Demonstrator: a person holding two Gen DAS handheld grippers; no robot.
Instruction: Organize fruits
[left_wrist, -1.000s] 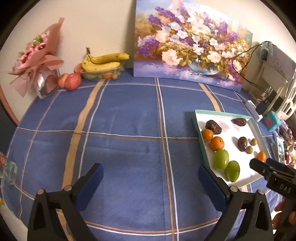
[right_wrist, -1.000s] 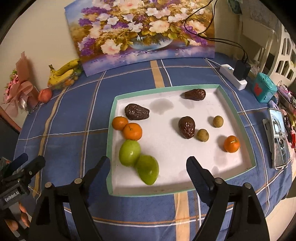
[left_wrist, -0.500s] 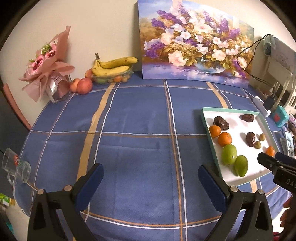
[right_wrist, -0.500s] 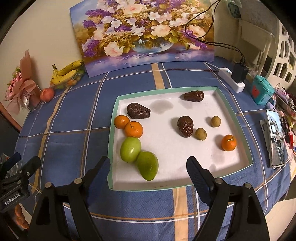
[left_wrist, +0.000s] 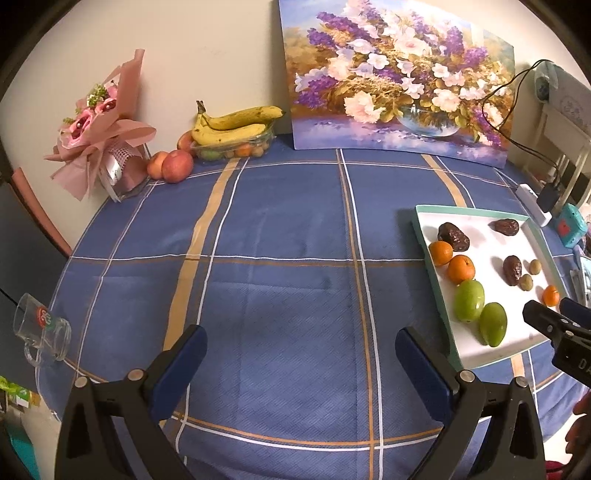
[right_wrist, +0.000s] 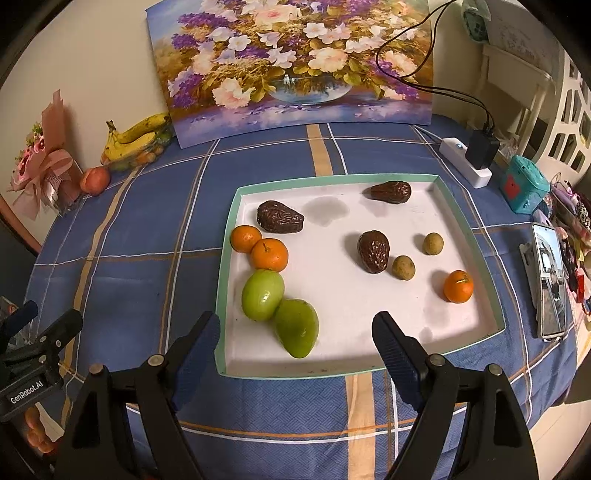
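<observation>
A white tray with a teal rim (right_wrist: 471, 229) (left_wrist: 421, 236) lies on the blue checked tablecloth. In it are two green fruits (right_wrist: 263, 294) (right_wrist: 297, 327), two oranges at the left (right_wrist: 269, 254) and one at the right (right_wrist: 458, 286), three dark brown wrinkled fruits (right_wrist: 279, 217) (right_wrist: 373, 251) (right_wrist: 391, 192) and two small tan ones (right_wrist: 403, 267). My right gripper (right_wrist: 295, 336) is open and empty, above the tray's near edge. My left gripper (left_wrist: 301, 349) is open and empty over bare cloth, left of the tray.
Bananas on a clear fruit box (left_wrist: 232, 127), two peaches (left_wrist: 177, 166) and a pink bouquet (left_wrist: 99, 129) stand at the back left. A flower painting (left_wrist: 399, 77) leans on the wall. A glass mug (left_wrist: 40, 328) sits at the left edge. A power strip (right_wrist: 465, 162), teal box (right_wrist: 524, 188) and phone (right_wrist: 550, 280) lie right.
Both grippers have drawn back and risen, so more of the table shows. The fruits have not moved. Both stay open.
</observation>
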